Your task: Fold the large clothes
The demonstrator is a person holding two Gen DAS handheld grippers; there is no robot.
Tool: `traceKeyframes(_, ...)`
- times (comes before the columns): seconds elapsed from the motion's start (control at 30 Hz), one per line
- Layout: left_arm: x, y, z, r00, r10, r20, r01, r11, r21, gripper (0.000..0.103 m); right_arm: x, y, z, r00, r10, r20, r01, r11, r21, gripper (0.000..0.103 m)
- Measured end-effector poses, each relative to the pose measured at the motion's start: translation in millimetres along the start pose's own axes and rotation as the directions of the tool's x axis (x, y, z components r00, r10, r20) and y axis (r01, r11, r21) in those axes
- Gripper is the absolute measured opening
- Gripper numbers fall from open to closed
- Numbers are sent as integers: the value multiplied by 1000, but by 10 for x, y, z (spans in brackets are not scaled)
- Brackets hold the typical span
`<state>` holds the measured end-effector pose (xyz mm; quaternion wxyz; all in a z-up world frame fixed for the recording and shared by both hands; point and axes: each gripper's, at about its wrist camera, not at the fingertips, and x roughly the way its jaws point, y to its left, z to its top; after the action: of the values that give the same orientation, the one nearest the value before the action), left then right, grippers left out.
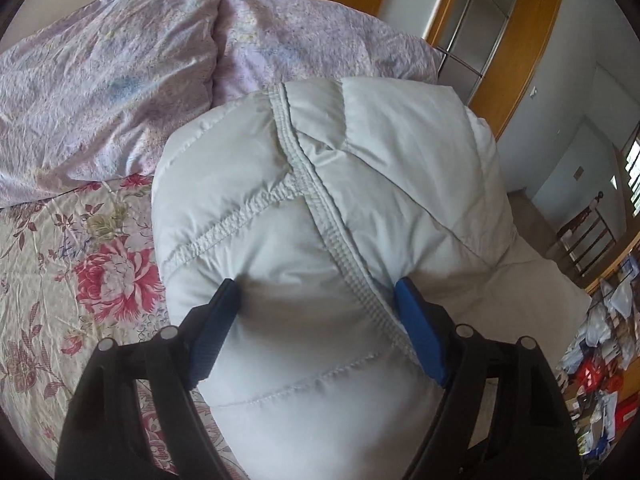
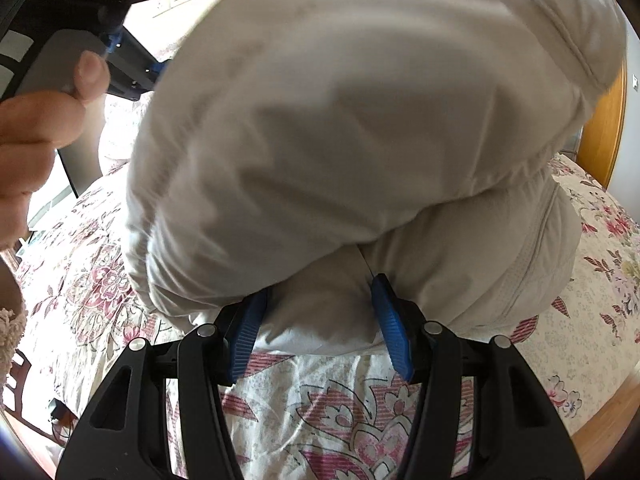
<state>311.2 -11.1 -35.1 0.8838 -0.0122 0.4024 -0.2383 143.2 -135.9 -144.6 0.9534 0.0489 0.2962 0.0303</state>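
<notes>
I see both tongs clamped on the white padded jacket (image 1: 320, 208) on the bed (image 1: 80, 248). Left tongs (image 1: 318, 294) pinch a wide fold, right tongs (image 2: 320, 292) a lower one.

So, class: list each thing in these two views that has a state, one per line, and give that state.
Padded jacket: white, bunched and folded over on the bed.
Left claw: closed around a puffy fold of the jacket.
Right claw: gripping the jacket's lower fold.
Lilac duvet: rumpled.
Floral bedsheet: spread, slightly creased.

White puffy jacket (image 2: 360, 120), apparently pinched between the right gripper (image 2: 320, 312) fingers, over floral bedsheet (image 2: 340, 408).
</notes>
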Motion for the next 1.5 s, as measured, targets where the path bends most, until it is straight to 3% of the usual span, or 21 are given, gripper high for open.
traceKeyframes(0.23,-51,-142,-168,1000,24,-7,-23,999,40,79,-484,-251,-62,996,-26,87,28,999,-19,56)
traceKeyframes(0.53,-35,-315,-337,1000,13,-16,-12,997,77,79,-1036,-828,127,969,-166,182,155,985,76,56)
traceKeyframes(0.8,66,-427,-397,1000,7,-17,-5,995,97,82,-1244,-892,558,961,-139,241,120,989,91,56)
traceKeyframes(0.93,96,-451,-411,1000,7,-14,-6,995,100,83,-1126,-892,843,966,-94,241,81,995,62,53)
traceKeyframes(1.17,98,-440,-420,1000,7,-7,-6,995,103,83,-685,-884,1100,984,-49,173,37,997,71,28)
traceKeyframes(1.5,115,-396,-388,1000,-8,15,7,996,87,84,-46,-996,1139,994,-94,63,90,994,57,20)
